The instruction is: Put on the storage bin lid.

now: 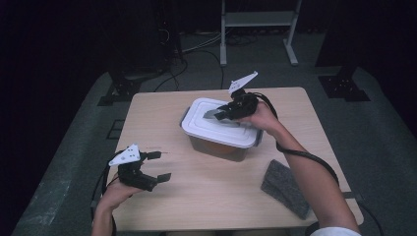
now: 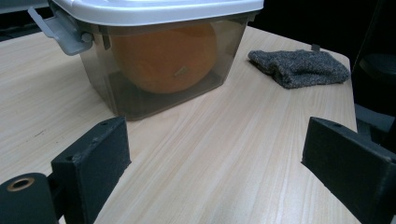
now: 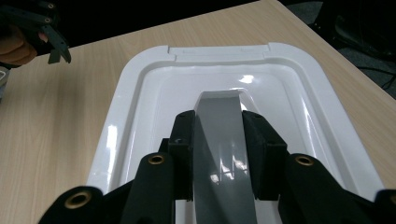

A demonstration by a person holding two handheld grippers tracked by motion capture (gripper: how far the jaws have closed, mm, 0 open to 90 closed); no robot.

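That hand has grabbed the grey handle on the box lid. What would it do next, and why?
Probably lift straight up a little. The right gripper is shut on the grey handle of the white lid, while the left gripper hangs open, away from the box. The side latch may hold, so a gentle pull tests it.

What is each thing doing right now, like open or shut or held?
Box: lidded, upright on the table, orange round thing inside.
Lid: on the box.
Grey handle: clamped between the jaws.
Right gripper: shut on the handle.
Left gripper: open, holding nothing.
Grey cloth: lying crumpled on the table, untouched.
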